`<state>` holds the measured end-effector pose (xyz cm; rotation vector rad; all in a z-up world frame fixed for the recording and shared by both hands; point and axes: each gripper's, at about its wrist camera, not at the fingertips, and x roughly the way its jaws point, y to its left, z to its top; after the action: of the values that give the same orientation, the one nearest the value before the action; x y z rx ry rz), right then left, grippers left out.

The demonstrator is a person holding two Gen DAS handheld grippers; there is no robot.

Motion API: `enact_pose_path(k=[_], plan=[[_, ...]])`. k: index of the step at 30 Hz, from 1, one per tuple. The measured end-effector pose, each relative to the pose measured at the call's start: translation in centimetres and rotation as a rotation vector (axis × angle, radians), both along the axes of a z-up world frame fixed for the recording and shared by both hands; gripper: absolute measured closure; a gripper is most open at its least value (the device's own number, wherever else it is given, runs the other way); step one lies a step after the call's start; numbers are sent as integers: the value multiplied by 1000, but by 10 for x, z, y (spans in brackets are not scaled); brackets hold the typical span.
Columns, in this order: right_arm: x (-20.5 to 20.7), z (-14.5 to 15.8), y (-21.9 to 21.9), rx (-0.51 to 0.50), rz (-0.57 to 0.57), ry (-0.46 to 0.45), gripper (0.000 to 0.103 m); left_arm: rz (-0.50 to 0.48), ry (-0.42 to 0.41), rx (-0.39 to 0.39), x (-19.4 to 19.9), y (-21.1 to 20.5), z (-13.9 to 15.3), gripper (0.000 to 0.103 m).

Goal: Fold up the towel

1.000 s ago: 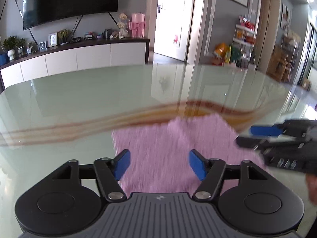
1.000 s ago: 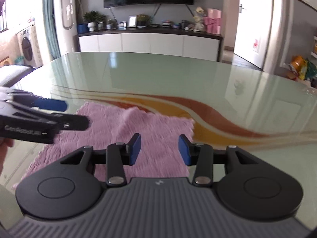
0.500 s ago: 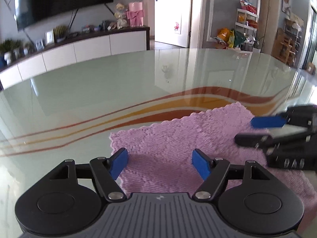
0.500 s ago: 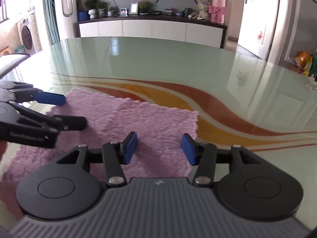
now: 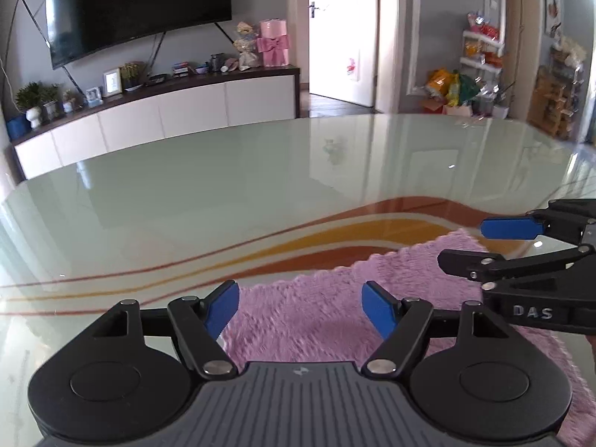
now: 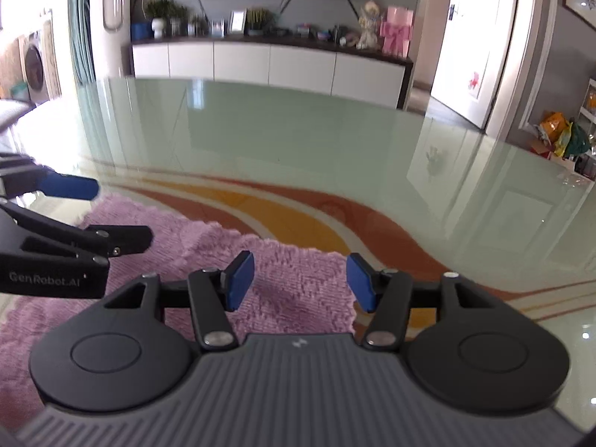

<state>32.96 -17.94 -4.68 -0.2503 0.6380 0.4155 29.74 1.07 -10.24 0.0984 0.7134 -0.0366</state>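
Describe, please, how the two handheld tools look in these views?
Both match: the left tool and right tool have black linkage arms, round black hubs, a ribbed grey body and blue pads. White side lettering reads "GenRobot.AI" on the left tool.

Towel (image 5: 335,320): pink cloth, fluffy ribbed pile, scalloped edge. Table (image 5: 231,201): glossy pale-green glass, mirror-smooth, orange and brown swirls. Left gripper (image 5: 300,307), right gripper (image 6: 300,279): matt black plastic, blue pads, metal rivets.

Home living room: wall television (image 5: 138,7), sideboard (image 5: 160,119).
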Motion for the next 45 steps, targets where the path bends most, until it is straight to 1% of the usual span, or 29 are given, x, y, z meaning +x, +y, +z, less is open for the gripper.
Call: enact_pose_path(k=[2,4,5,6,7,8,9,10,12,14,15,16,17,19,20,21,23,25,28,32,34,36,39,41,43,44,45], plan=[[1,-4,-5,-16,-10,-5,45,5,4,-8,-2,6,-4,21],[1,-5,-16,-27,-38,-16,42,28,9,-47,-7,22,-5,16],[1,-5,-21,-31,-50,-20,39,38,14,-60,-9,28,-5,15],[1,-5,-25,-26,-59,-16,39,48,18,-71,-10,33,-5,15],[2,-5,-31,-19,-77,-6,41,52,20,-68,-11,37,-4,15],[0,-2,-36,-15,-98,-5,46,54,23,-68,-12,39,-3,17],[-4,1,-39,1,-104,-13,48,62,29,-75,-14,41,0,23],[-9,5,-41,20,-104,-22,48,66,27,-89,-17,42,5,26],[-30,16,-42,68,-58,-38,47,54,2,-116,-30,40,14,26],[-49,20,-37,81,-5,-39,45,21,-17,-146,-47,35,21,22],[-56,20,-34,82,15,-37,44,5,-23,-156,-56,31,23,17],[-70,19,-26,74,53,-33,44,-6,-28,-156,-66,26,25,14],[-74,17,-22,68,64,-28,44,-12,-32,-154,-71,24,25,12],[-81,10,-14,55,82,-10,44,-37,-28,-135,-84,14,20,11],[-84,7,-11,47,88,-1,44,-39,-19,-126,-84,13,17,11],[-85,3,-10,34,84,7,44,-38,7,-109,-86,11,10,12],[-86,-3,-8,10,75,18,39,-36,40,-89,-87,9,1,10],[-88,-4,-13,8,52,13,38,-30,20,-76,-94,15,-6,6],[-89,-2,-25,-24,12,-7,37,6,23,-81,-98,28,-5,6],[-88,-1,-43,-26,-27,-1,37,30,31,-85,-101,43,-2,6],[-90,3,-45,-23,-41,-4,37,38,37,-105,-103,46,3,7],[-93,9,-38,-2,-26,-39,37,24,14,-104,-104,39,10,8],[-92,15,-18,19,18,-38,37,11,-11,-95,-99,29,18,8],[-93,13,-1,8,53,-38,37,19,3,-79,-90,24,15,8],[-91,7,6,-3,64,-21,37,31,23,-52,-83,19,9,8],[-90,4,9,-10,67,-13,35,40,34,-44,-81,19,7,8],[-90,1,8,-13,62,-18,34,55,45,-46,-79,22,3,7]])
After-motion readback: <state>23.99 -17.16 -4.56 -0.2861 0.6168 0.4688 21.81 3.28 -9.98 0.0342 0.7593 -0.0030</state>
